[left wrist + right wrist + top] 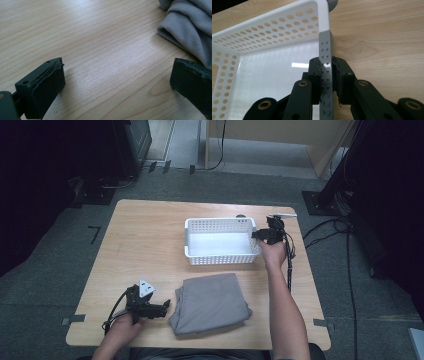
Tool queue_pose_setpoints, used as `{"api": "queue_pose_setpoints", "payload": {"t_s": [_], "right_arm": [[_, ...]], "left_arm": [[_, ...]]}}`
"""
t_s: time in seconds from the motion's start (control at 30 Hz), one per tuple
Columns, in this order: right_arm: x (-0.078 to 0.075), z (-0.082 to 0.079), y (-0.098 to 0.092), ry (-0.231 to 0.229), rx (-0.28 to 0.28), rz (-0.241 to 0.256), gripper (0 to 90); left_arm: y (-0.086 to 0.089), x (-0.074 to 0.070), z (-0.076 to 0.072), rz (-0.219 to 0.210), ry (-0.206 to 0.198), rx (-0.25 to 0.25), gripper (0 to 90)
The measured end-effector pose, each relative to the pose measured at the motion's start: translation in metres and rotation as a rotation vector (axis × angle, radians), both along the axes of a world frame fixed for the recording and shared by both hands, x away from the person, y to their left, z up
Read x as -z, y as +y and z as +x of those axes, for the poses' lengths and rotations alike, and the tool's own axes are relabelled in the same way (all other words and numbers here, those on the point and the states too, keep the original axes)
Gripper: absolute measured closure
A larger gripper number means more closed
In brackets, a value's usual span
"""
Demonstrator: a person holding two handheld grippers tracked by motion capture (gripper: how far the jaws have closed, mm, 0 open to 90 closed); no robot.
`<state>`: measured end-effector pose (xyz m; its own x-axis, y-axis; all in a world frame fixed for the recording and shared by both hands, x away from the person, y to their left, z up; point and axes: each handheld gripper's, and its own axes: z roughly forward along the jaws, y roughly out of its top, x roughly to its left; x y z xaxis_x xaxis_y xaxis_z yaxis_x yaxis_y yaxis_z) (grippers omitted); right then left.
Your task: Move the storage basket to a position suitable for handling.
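Nearest the lens in the right gripper view: the right gripper [327, 82], jaws clamped on the right-hand wall of the white perforated plastic basket [269, 47], one jaw inside and one outside the rim. The basket is empty, with a glossy floor reflecting a ceiling light.

High view: the basket [220, 241] sits right of centre toward the far edge of the light wood-grain table [145, 235], long axis running left–right. The right gripper [266, 234] holds its right short end.

The folded grey knit cloth [210, 304] lies near the front edge, just in front of the basket and apart from it. The left gripper [159, 309] rests low at the cloth's left side, jaws wide apart and holding nothing. In the left gripper view, the cloth's folded edge [186, 27] lies beyond the right-hand jaw; contact cannot be told.

Judgement: the cloth goes into the basket. The left hand is nearer the cloth, and the basket lies away and to the right of it.

Surface: bare wood laminate, no clutter. Room: grey carpet, cables, black stands [332, 185], and dark equipment at the left.
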<state>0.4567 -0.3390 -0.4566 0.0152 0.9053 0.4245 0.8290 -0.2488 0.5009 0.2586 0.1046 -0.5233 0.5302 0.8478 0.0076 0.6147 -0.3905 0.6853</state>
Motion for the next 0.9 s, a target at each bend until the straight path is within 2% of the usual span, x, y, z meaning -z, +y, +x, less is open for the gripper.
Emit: {"api": "queue_pose_setpoints", "payload": {"t_s": [0.13, 0.23, 0.3, 0.4, 0.53, 0.63, 0.9], "right_arm": [[0.0, -0.003, -0.005, -0.009, -0.012, 0.008, 74.2], [-0.004, -0.007, -0.01, -0.033, -0.015, 0.022, 68.4], [-0.006, -0.01, -0.012, -0.043, -0.017, 0.022, 68.0], [-0.019, -0.023, -0.021, -0.079, -0.031, 0.027, 69.3], [-0.027, -0.036, -0.024, -0.098, -0.057, 0.026, 71.3], [-0.035, -0.052, -0.025, -0.122, -0.095, 0.031, 73.7], [-0.035, -0.08, -0.021, -0.148, -0.171, 0.026, 68.6]], "left_arm": [[0.0, 0.0, 0.0, 0.001, 0.0, 0.001, 0.0], [0.0, 0.0, 0.0, -0.001, 0.0, 0.0, 0.0], [0.0, 0.0, 0.0, 0.0, 0.0, 0.0, 0.0], [0.0, 0.0, 0.0, -0.001, -0.001, -0.001, 0.0], [0.0, 0.0, 0.0, -0.001, -0.001, -0.001, 0.0], [0.0, 0.0, 0.0, -0.001, -0.001, -0.001, 0.0], [0.0, 0.0, 0.0, 0.0, 0.0, 0.0, 0.0]]}}
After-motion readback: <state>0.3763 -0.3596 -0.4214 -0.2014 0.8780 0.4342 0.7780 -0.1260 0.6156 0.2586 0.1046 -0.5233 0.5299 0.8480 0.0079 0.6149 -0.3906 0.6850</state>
